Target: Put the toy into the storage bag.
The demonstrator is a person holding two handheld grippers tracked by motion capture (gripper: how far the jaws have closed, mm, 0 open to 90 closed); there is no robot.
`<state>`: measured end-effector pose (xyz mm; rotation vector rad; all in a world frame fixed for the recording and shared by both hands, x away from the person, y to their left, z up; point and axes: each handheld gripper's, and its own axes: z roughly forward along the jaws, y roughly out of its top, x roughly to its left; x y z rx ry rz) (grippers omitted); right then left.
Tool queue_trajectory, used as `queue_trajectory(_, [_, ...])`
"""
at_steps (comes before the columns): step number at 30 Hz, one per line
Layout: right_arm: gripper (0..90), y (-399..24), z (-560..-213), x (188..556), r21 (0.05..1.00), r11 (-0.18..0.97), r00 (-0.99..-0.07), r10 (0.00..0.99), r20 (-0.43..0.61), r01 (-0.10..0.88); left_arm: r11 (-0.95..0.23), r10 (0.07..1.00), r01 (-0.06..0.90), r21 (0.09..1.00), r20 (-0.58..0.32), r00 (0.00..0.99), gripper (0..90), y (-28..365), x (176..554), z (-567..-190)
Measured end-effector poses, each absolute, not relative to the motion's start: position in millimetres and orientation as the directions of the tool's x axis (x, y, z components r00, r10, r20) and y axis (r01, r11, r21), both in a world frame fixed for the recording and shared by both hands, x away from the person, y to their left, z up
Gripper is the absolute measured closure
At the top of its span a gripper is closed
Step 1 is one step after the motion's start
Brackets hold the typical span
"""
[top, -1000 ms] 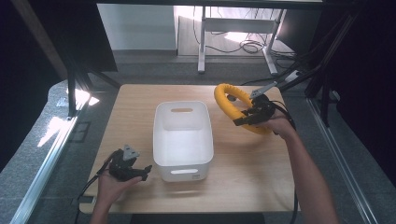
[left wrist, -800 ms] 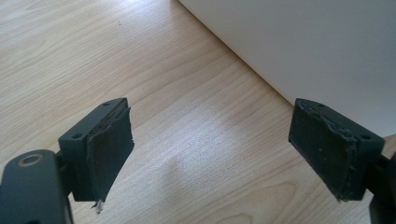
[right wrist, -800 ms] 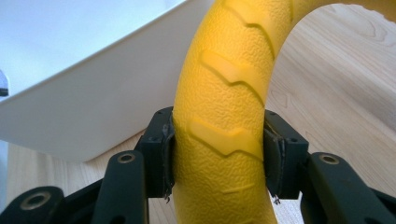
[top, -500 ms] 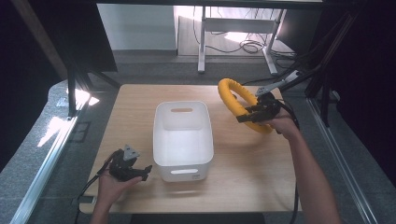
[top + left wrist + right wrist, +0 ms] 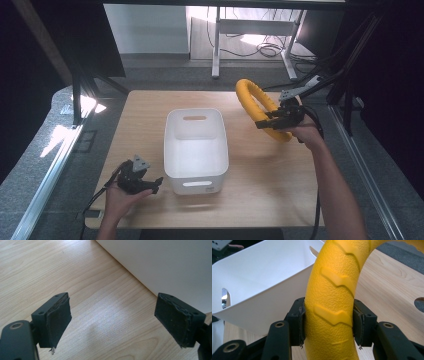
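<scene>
A yellow textured ring point(image 5: 257, 107) point(image 5: 334, 290) hangs tilted above the table's right side, lifted off the wood. My right gripper point(image 5: 270, 123) point(image 5: 329, 321) is shut on the ring's lower part, one pad on each side of it. A white plastic bin point(image 5: 195, 150) point(image 5: 259, 282) with handle slots stands in the middle of the table, to the left of the ring. Near the front left corner my left gripper point(image 5: 156, 181) point(image 5: 112, 322) rests low over bare wood, open with nothing between its pads, next to the bin's white wall point(image 5: 170, 267).
The wooden table point(image 5: 270, 185) has metal rails along its left and right sides. A desk frame with cables on the floor stands beyond the far edge. Bare wood lies in front of the bin and under the ring.
The right gripper has raised the yellow ring higher and tilted it more upright, shifting slightly right. The left gripper has stayed put.
</scene>
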<state>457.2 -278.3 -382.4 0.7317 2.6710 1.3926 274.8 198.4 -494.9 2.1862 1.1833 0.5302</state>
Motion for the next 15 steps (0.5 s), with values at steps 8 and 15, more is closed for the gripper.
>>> queue_trajectory(8, [51.7,-275.9,-378.2,452.2,0.797,0.475,-0.893,0.419,0.167,0.372,-0.431,0.848,0.613,0.662,0.065,0.526,13.8,198.3,274.8,-495.0])
queue_trajectory(15, [51.7,-276.3,-374.6,450.0,0.813,0.455,-0.895,0.414,0.166,0.362,-0.431,0.848,0.613,0.662,0.066,0.525,13.8,198.5,274.7,-494.7])
